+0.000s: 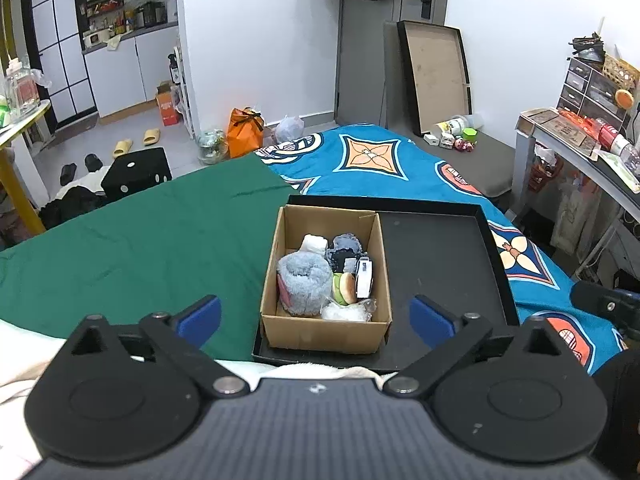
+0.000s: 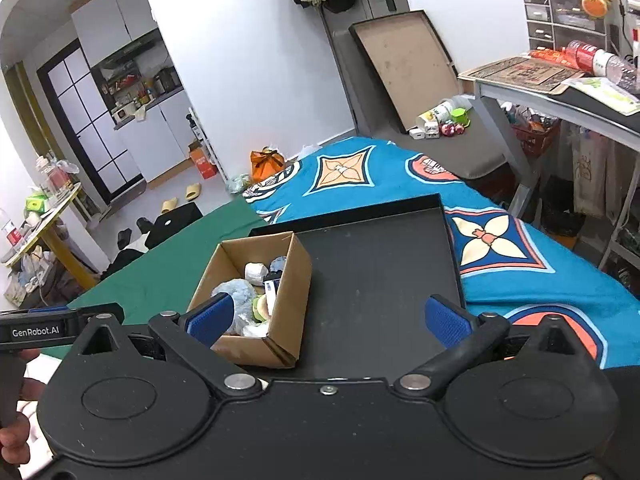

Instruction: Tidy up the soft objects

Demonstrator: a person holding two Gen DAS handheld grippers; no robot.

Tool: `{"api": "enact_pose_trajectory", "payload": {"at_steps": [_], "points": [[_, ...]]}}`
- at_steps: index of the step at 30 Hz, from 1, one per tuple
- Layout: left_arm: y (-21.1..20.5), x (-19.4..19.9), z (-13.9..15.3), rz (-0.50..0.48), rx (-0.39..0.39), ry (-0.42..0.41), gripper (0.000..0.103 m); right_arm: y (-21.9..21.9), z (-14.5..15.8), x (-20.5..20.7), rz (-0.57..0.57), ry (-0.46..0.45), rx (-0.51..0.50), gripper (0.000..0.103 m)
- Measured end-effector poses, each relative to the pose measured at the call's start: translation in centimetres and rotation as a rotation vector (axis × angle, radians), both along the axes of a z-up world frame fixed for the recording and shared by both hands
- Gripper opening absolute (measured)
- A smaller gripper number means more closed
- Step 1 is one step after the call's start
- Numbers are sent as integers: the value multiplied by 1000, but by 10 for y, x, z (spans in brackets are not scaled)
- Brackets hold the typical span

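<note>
A brown cardboard box (image 1: 280, 320) stands in the left part of a black tray (image 1: 436, 264) on the bed. It holds a rolled grey-blue fluffy towel (image 1: 302, 280), a white roll (image 1: 314, 245), a dark blue-grey cloth (image 1: 346, 250), a burger-shaped squishy toy (image 1: 345, 289), a white pack (image 1: 364, 278) and a clear plastic bag (image 1: 348, 312). My left gripper (image 1: 316, 318) is open and empty, just in front of the box. My right gripper (image 2: 330, 314) is open and empty over the tray (image 2: 380, 276), right of the box (image 2: 294, 280). The left gripper's body (image 2: 60, 322) shows at the left edge.
The tray lies on a bed with a green sheet (image 1: 140, 236) and a blue patterned blanket (image 1: 372, 160). A desk with drawers and clutter (image 1: 584, 136) stands at the right. A box lid (image 1: 438, 72) leans on the far wall. Bags and slippers lie on the floor (image 1: 136, 144).
</note>
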State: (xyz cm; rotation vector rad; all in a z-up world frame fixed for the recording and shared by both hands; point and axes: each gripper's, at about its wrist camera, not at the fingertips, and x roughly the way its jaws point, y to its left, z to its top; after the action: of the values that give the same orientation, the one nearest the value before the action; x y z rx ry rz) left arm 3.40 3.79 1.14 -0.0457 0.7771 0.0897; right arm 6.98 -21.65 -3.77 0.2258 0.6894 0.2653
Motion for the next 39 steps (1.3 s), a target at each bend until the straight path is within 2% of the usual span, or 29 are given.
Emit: {"api": "enact_pose_trajectory", "payload": {"at_steps": [18,39], "points": [[-1,-43,6,8,24,-15,101,2,6,-37,-13,-18,-100,103],[-7,-60,10,5,44,-27,101,-2,10,-58,-23,-15,-121,103]]}}
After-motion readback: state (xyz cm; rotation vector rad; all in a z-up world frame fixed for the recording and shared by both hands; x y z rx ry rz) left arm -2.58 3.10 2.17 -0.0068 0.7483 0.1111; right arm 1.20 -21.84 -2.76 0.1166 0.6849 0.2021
